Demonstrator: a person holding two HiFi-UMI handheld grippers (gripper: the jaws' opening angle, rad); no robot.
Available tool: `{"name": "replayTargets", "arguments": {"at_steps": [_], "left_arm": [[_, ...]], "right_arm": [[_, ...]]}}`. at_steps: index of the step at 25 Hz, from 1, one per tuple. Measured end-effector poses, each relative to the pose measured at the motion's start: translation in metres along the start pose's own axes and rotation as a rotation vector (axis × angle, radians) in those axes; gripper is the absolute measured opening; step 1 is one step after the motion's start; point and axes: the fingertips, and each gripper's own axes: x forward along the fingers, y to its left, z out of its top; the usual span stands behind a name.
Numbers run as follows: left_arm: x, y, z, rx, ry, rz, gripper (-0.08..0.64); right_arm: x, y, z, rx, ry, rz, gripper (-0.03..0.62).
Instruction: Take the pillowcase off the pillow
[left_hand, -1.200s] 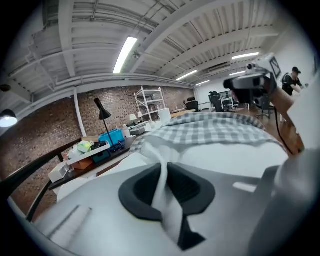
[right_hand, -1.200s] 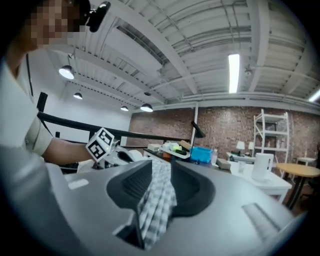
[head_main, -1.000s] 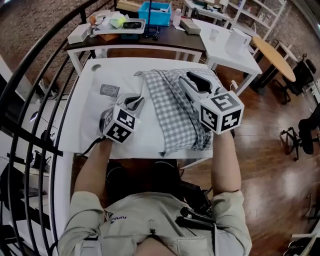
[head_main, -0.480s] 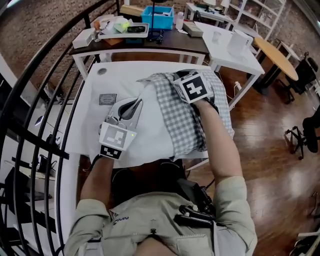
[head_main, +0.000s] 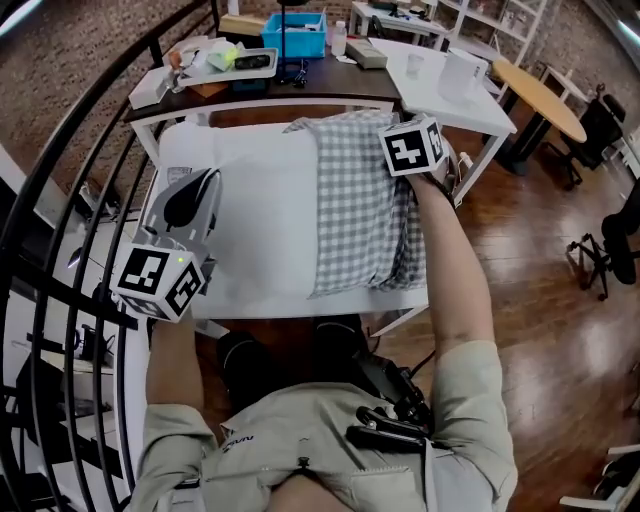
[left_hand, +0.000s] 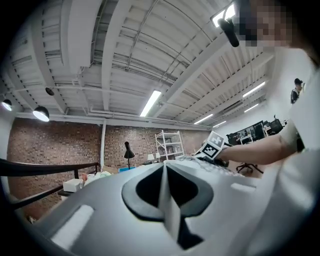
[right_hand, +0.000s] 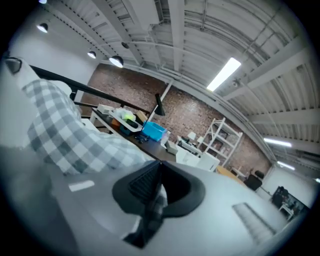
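On the counter (head_main: 260, 310), the pillowcase (head_main: 365, 200) covers the pillow's (head_main: 260, 220) right half, its far corner pinched by the right hand-held gripper (right_hand: 159, 175), jaws just closed, while the left hand-held gripper (head_main: 205, 178) pinches the pillow's bare left edge.

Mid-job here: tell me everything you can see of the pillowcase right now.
The pillowcase is thin gray-and-white checked cloth, wrinkled and soft-looking. It lies flat and covers only the right part of the white pillow; the left part is bare. Its loose edge runs from far to near across the pillow. The right gripper has just closed on its far right corner, with checked cloth pinched between the jaws. Nothing else touches it.
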Motion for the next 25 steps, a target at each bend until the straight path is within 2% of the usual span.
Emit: {"name": "replayTargets", "arguments": {"at_steps": [4, 6, 8, 11, 14, 16, 19, 21, 25], "left_arm": [[0.015, 0.013, -0.031, -0.016, 0.063, 0.018, 0.012], [0.029, 0.018, -0.058, -0.049, 0.122, 0.021, 0.012], [0.043, 0.022, -0.085, -0.047, 0.188, 0.020, 0.012], [0.060, 0.018, -0.111, 0.032, 0.250, 0.006, 0.014], [0.074, 0.010, -0.117, 0.137, 0.279, -0.021, 0.029], [0.077, 0.003, -0.112, 0.217, 0.290, -0.040, 0.074], [0.064, -0.019, -0.098, 0.291, 0.298, -0.085, 0.160], [0.049, -0.040, -0.091, 0.312, 0.305, -0.139, 0.179], [0.014, -0.092, -0.107, 0.375, 0.396, -0.293, 0.282]], "right_arm": [[0.013, -0.020, -0.025, 0.014, 0.034, -0.068, 0.011], [0.023, -0.013, -0.042, 0.010, 0.069, -0.048, 0.011], [0.031, 0.002, -0.055, -0.004, 0.080, 0.003, 0.012], [0.029, 0.014, -0.066, 0.010, 0.049, 0.055, 0.025], [0.013, 0.011, -0.073, 0.114, 0.018, 0.062, 0.061], [-0.007, 0.015, -0.065, 0.173, -0.042, 0.096, 0.083], [-0.053, 0.036, -0.059, 0.188, -0.128, 0.167, 0.104], [-0.088, 0.054, -0.061, 0.179, -0.172, 0.213, 0.123], [-0.159, 0.090, -0.080, 0.215, -0.224, 0.268, 0.140]]}}
